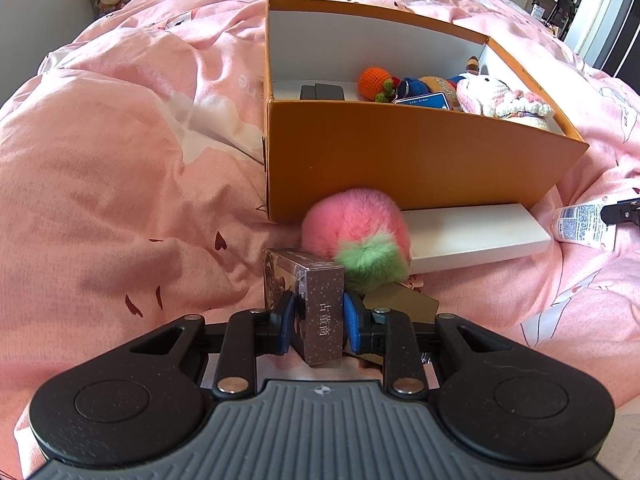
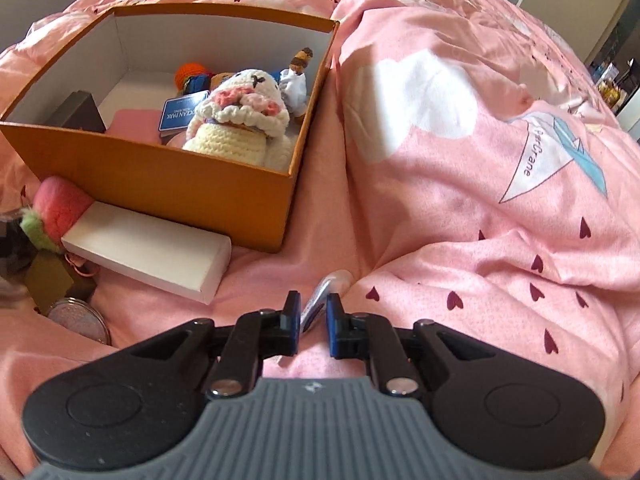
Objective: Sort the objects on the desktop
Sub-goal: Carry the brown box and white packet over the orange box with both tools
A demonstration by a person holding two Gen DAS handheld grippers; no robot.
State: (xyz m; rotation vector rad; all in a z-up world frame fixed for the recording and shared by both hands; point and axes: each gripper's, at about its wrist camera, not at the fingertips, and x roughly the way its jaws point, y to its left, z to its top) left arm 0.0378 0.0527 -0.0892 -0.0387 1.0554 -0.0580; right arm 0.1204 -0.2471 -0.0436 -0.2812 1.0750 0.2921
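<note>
My left gripper (image 1: pixel 319 322) is shut on a small brown box with Chinese print (image 1: pixel 316 304), held upright low over the pink duvet. Just beyond it lie a pink and green plush ball (image 1: pixel 356 236) and a long white box (image 1: pixel 472 236) against the orange box (image 1: pixel 400 160), which holds crochet toys, a blue card and a dark case. My right gripper (image 2: pixel 313 322) has its jaws narrowly apart around the end of a white tube (image 2: pixel 326 294) lying on the duvet; I cannot tell if the pads touch it. The tube also shows in the left wrist view (image 1: pixel 584 226).
The orange box (image 2: pixel 168 184) and white box (image 2: pixel 148 254) sit left of my right gripper. A round glitter lid (image 2: pixel 78 320) and brown cards (image 2: pixel 48 284) lie at the far left. The rumpled pink duvet (image 2: pixel 480 160) spreads to the right.
</note>
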